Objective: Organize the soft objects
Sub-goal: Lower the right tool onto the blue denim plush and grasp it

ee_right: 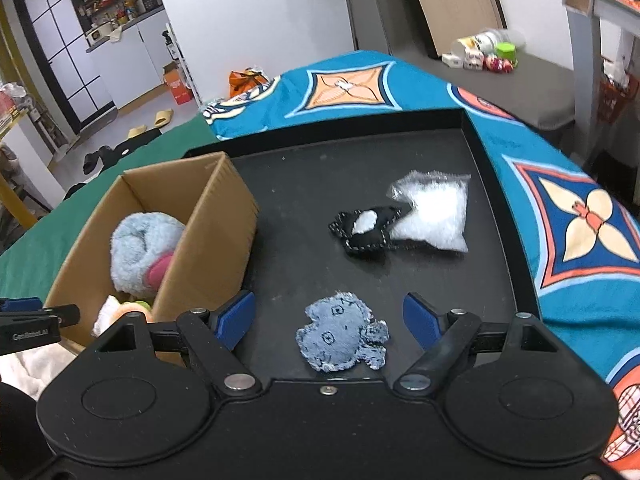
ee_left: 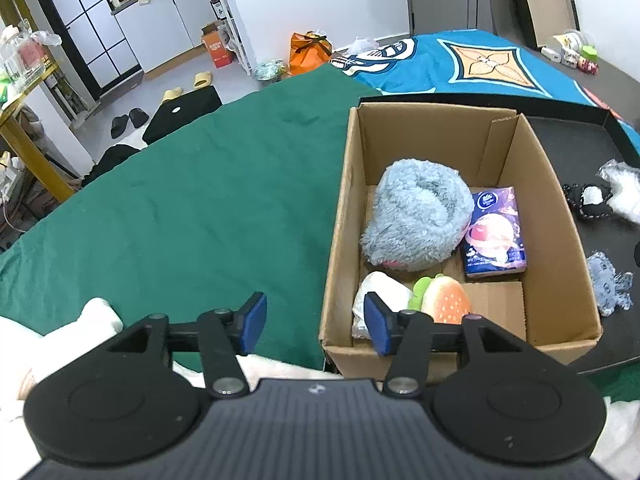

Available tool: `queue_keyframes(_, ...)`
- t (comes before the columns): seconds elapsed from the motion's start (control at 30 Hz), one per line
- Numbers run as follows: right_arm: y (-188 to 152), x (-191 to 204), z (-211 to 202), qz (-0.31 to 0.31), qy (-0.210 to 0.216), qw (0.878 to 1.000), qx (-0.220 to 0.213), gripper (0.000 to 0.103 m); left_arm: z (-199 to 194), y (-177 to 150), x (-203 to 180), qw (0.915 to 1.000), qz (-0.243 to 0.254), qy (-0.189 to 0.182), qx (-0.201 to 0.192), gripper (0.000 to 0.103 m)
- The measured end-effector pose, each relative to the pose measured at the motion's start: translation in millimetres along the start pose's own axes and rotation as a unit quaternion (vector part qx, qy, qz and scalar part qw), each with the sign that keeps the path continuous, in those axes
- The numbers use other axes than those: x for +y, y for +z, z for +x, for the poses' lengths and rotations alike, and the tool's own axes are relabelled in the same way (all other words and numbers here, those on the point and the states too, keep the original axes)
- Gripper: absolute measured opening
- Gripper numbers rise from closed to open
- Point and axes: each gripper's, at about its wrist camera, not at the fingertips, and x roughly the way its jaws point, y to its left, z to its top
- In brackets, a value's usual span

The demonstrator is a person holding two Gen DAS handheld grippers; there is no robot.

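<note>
Hovering my spread, empty right gripper (ee_right: 330, 320) over the denim octopus (ee_right: 342, 338), I needed to descend and clamp it; my left gripper (ee_left: 316, 322) hung released beside the box (ee_left: 560, 240).

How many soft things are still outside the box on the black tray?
3. A blue denim toy sits nearest, between the right gripper's open fingers. A black-and-white plush lies farther back, touching a clear stuffing bag.

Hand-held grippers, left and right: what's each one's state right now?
Left hand-held gripper: open, holding nothing.
Right hand-held gripper: open, empty, denim toy lying between its fingers.
</note>
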Motion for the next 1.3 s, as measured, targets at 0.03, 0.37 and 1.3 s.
queue_keyframes(0.03, -1, -3, 3, 0.003, 0.0, 1.0, 0.002, 0.08, 1, 0, -1, 1.0, 0.003, 0.004, 0.002, 0.057)
queue_keyframes(0.37, -11, -14, 26, 0.03, 0.022, 0.999, 0.006, 0.071, 4, 3, -14, 0.9991, 0.027, 0.032, 0.004, 0.064)
queue_keyframes(1.3, -27, -14, 40, -0.028, -0.023, 0.999, 0.028, 0.037, 1, 7, -33, 0.9951, 0.059, 0.079, 0.008, 0.064)
